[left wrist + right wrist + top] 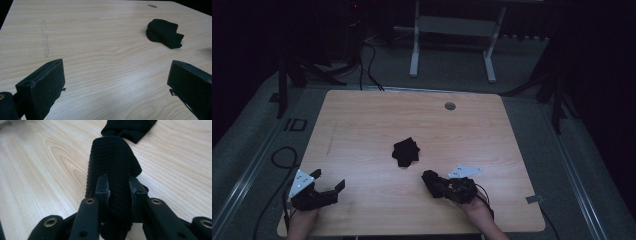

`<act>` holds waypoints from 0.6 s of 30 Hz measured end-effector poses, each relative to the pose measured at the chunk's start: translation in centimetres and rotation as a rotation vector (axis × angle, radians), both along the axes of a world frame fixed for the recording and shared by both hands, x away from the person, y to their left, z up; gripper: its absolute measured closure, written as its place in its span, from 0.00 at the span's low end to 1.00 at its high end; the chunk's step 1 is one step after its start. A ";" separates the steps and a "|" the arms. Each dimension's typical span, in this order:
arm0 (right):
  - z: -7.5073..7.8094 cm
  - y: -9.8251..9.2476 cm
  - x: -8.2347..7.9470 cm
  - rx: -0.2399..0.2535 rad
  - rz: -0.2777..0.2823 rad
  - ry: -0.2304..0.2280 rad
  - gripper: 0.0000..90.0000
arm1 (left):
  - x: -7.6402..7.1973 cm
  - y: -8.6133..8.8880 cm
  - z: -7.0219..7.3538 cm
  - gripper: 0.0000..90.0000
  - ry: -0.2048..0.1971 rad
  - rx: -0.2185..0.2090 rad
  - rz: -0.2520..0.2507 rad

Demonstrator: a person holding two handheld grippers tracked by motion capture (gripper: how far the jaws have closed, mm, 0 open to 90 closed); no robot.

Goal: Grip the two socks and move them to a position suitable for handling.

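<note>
Clamped between the right gripper's (119, 195) two black jaws was a rolled piece of black ribbed knit fabric (113, 162), which stood out past the jaw tips and pointed toward twelve o'clock in the right gripper view, its free end lying just short of a second, crumpled black cloth bundle (130, 128) at the top of that view. On the high view the right gripper (432, 181) sat at about five o'clock on the light wooden table (362, 130), the person's right hand (477, 207) behind it, and the held fabric showed as a dark lump at its front end. That crumpled black bundle (406, 151) lay near the table's middle, at roughly eleven o'clock from the right gripper and apart from it. At about seven o'clock on the table, the left gripper (328, 181) rested near the edge with its jaws spread wide and nothing between them; in the left gripper view its own jaws (115, 82) framed bare wood, with the bundle (165, 33) lying well off toward two o'clock. A small round grey grommet (450, 106) sat in the tabletop near twelve o'clock.
</note>
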State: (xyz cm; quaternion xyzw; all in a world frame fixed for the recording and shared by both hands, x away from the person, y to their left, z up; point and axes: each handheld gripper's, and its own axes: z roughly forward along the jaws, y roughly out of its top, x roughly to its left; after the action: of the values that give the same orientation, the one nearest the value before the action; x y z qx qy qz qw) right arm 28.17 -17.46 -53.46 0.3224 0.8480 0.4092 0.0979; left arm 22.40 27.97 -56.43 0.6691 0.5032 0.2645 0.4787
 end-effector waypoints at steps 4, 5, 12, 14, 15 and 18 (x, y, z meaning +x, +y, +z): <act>-0.4 0.4 0.1 -0.003 0.003 -0.001 0.82 | 0.0 0.1 0.0 0.02 0.000 -0.002 -0.001; -0.6 0.6 0.1 -0.009 0.001 -0.008 0.82 | 0.0 0.1 0.0 0.02 0.000 -0.002 -0.001; -2.8 1.0 0.5 -0.052 -0.009 0.014 0.80 | 0.0 0.0 0.0 0.02 -0.001 -0.007 -0.010; -2.9 0.9 0.7 -0.046 -0.009 0.022 0.79 | 0.0 0.0 0.0 0.02 -0.001 -0.007 -0.010; -2.9 0.9 0.7 -0.044 -0.013 0.025 0.78 | 0.0 0.0 0.0 0.02 -0.002 -0.006 -0.012; -2.9 0.9 0.6 -0.043 -0.013 0.029 0.75 | 0.0 -0.1 0.0 0.02 -0.001 -0.003 -0.013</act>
State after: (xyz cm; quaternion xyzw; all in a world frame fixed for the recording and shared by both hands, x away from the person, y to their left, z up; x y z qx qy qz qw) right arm 28.74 -16.53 -56.34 0.3316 0.8557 0.3856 0.0950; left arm 22.42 27.91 -56.40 0.6715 0.4989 0.2608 0.4819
